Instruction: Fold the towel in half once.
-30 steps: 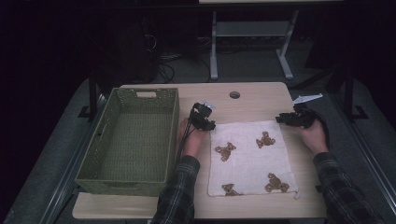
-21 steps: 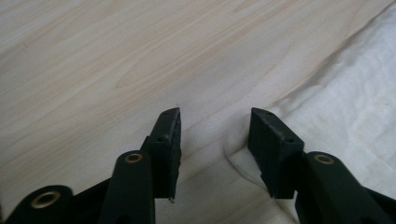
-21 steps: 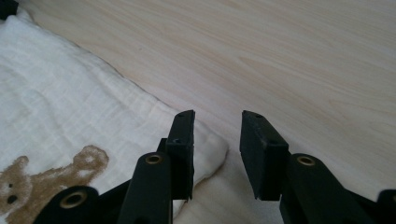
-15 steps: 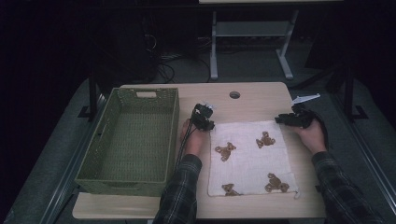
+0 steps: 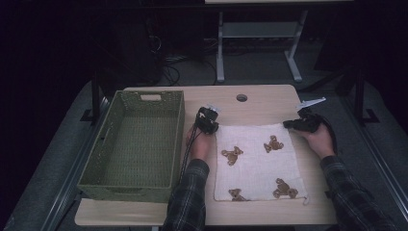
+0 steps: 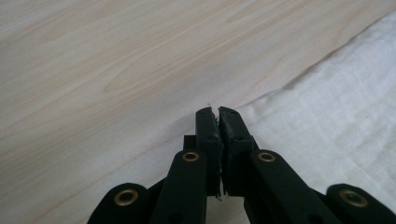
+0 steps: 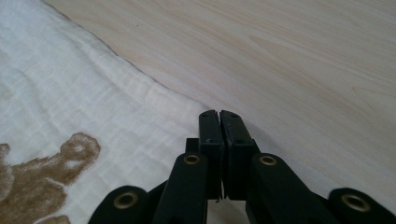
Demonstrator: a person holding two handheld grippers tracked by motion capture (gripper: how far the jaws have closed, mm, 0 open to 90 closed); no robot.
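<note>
Both hands barely shift from a second ago, but each hand-held gripper has just been closing. The left hand-held gripper [image 5: 211, 126] now pinches the white cloth [image 5: 257, 163] at its far-left corner, with fabric visible between the pads; the right hand-held gripper [image 5: 291, 124] is clenched at the far-right edge. The cloth lies flat on the tabletop [image 5: 269, 98], beside the basket [image 5: 132, 185]. Lifting both corners evenly should keep it from slipping.

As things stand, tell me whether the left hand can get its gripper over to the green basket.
Probably yes. The left gripper, jaws shut at the far left corner of the white cloth, sits right beside the green basket. Bare table lies between them, though moving there would mean letting go or dragging the cloth.
</note>
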